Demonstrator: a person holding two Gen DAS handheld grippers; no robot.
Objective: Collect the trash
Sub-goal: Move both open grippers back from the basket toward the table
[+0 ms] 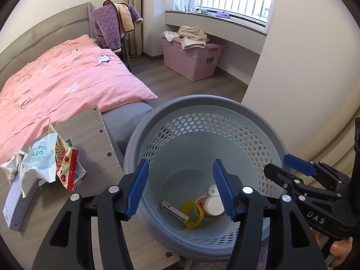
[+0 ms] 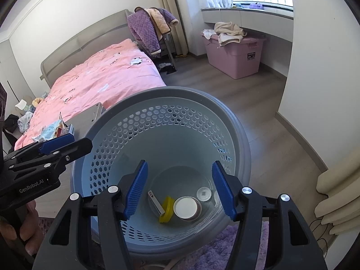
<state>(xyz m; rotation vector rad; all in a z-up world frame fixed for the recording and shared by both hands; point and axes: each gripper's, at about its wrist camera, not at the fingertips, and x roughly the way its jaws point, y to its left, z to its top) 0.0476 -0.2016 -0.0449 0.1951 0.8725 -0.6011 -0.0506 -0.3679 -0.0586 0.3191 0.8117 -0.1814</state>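
A grey-blue perforated trash basket (image 1: 202,121) (image 2: 166,121) stands on the floor beside a low wooden table (image 1: 90,130). In it lie a white-lidded cup (image 1: 212,205) (image 2: 186,208), a yellow ring (image 1: 193,213) (image 2: 167,209), a playing card (image 1: 174,210) (image 2: 155,202) and a small round lid (image 2: 204,193). My left gripper (image 1: 181,190) is open and empty over the basket. My right gripper (image 2: 180,190) is open and empty over it too. Snack wrappers and a wet-wipe pack (image 1: 45,159) (image 2: 52,131) lie on the table.
A bed with a pink quilt (image 1: 58,83) lies behind the table. A pink storage box (image 1: 193,56) with clothes stands under the window. A chair with a purple jacket (image 1: 108,27) stands by the bed. A white wall (image 1: 303,67) is right of the basket. A purple rug (image 2: 213,252) lies below.
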